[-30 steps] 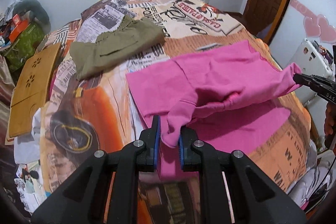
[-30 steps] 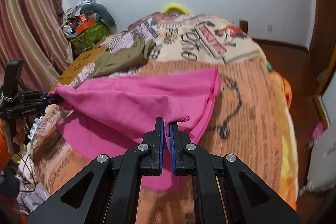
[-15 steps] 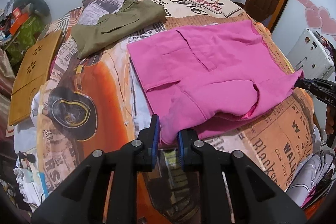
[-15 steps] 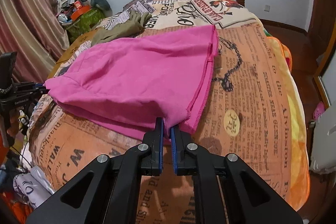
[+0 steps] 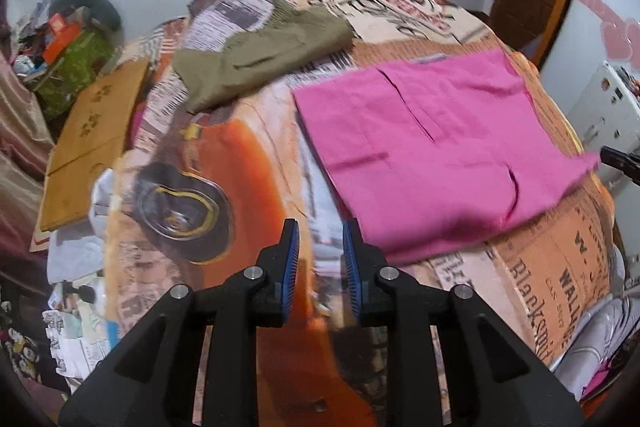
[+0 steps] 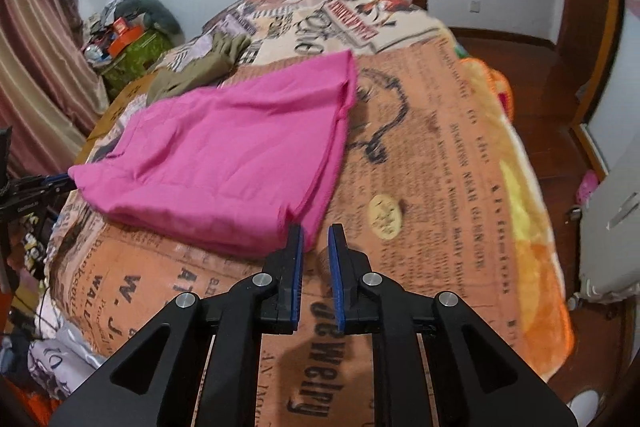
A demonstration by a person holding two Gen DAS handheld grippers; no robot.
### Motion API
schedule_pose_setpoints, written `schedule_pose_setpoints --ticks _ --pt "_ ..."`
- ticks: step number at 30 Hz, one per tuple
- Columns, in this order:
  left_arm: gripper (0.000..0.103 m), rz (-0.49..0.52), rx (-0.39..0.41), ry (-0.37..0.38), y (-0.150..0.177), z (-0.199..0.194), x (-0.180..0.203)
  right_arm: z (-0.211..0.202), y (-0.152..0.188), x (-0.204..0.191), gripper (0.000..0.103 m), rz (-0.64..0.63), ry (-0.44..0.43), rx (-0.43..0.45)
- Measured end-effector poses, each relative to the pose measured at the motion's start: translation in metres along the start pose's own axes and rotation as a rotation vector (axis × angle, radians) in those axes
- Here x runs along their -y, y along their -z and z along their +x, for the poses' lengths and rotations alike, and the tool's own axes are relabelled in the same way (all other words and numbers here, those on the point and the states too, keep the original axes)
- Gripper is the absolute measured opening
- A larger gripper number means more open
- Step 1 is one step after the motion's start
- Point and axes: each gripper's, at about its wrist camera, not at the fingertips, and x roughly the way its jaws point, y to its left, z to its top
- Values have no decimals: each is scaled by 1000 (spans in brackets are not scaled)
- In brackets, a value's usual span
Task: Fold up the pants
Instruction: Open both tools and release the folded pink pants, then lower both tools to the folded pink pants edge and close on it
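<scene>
The pink pants [image 5: 432,147] lie folded flat on the bed, also seen in the right wrist view [image 6: 232,155]. My left gripper [image 5: 319,227] hovers just off their near left corner. Its jaws are opening and nothing is between them. My right gripper [image 6: 316,229] sits just off the near right corner of the pants. Its jaws are opening too, with only blanket showing in the gap. Both corners rest on the blanket, free of the pads.
Olive pants [image 5: 260,59] lie folded farther back on the newsprint-patterned blanket [image 5: 224,155]. A wooden board [image 5: 92,131] and clutter sit off the bed's left side, a white appliance [image 5: 608,107] off its right. The bed edge [image 6: 532,267] drops to a wooden floor.
Both grippers lowered the lifted pink fold onto the lower layer, then let go of its corners and backed off toward the bed's near edge. The pants now lie flat.
</scene>
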Motion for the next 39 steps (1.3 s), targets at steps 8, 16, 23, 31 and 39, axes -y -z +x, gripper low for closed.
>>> schedule_pose_setpoints --ticks 8,16,23,31,39 --pt "34 25 74 69 -23 -21 20 -8 -23 -41 12 -82 -70 44" --pt "52 78 72 32 -37 -10 34 17 -26 -75 45 -203 -112 -2" --pt "62 -32 66 70 -66 8 5 18 -55 -51 46 -155 -76 37" --pt "65 -18 3 61 -93 63 -2 58 -85 -25 46 -102 -64 8" --pt "64 -8 -52 32 -108 110 -8 110 -129 5 46 -58 -57 -28"
